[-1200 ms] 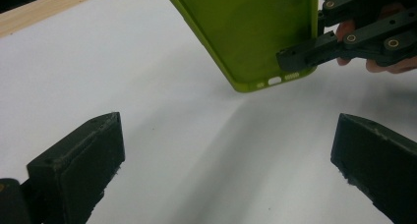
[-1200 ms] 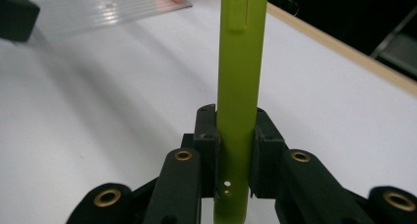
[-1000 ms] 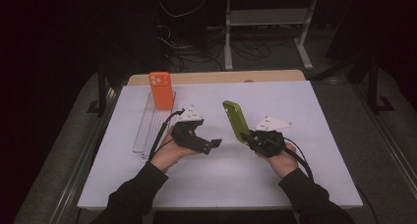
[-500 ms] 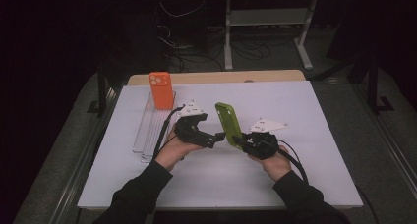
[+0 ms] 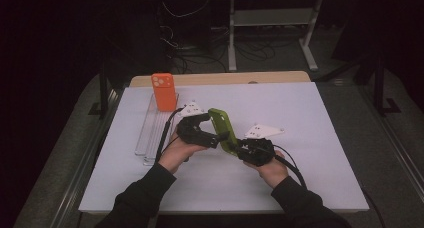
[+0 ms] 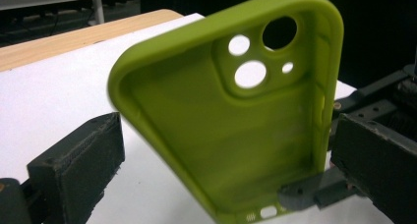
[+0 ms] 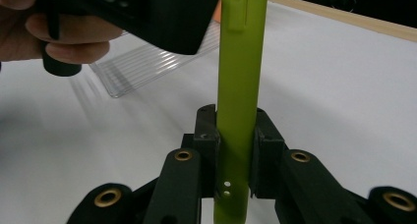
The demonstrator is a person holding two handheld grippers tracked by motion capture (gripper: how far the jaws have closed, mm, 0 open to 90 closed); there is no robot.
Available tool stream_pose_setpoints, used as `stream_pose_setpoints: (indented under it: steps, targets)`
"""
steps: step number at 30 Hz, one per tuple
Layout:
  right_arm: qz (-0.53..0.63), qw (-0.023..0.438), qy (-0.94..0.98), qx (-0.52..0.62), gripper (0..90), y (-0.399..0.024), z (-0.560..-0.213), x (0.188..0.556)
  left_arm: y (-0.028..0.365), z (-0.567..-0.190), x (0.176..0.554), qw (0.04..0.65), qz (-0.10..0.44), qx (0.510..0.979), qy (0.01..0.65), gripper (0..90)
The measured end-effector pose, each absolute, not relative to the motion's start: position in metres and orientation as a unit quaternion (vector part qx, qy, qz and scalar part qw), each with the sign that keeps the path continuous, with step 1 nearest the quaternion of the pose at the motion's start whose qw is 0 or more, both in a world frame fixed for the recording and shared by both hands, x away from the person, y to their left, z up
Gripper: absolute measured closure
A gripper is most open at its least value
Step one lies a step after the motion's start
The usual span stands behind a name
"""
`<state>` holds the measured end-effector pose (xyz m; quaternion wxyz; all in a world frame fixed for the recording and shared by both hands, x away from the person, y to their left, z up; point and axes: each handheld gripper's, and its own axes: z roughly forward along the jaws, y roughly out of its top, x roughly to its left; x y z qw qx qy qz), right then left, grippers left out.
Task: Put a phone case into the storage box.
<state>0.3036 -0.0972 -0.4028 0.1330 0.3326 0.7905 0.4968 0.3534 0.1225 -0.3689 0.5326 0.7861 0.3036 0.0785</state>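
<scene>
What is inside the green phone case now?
The green phone case is empty: its bare inner wall and camera holes show, with no phone in it. The right gripper clamps its lower end, so the strip under the pads is covered.

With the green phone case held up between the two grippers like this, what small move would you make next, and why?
Probably close the left gripper on the side walls of the green phone case. The right gripper already clamps the case's lower end on edge, while in the left gripper view the left jaws stand wide on either side of the case without pressing it. A second grip would steady it for a handover.
</scene>
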Motion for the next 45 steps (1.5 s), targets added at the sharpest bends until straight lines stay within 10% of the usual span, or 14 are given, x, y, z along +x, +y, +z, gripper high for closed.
stream_pose_setpoints:
  steps: [34,45]
  targets:
    - [0.483,0.14,0.805,0.316,74.6,-0.081,-0.409,0.297,0.126,-0.37,0.357,0.552,0.058,0.773,0.308,11.3]
    - [0.476,0.131,0.811,0.313,47.8,-0.09,-0.408,0.299,0.131,-0.369,0.36,0.553,0.059,0.766,0.323,12.3]
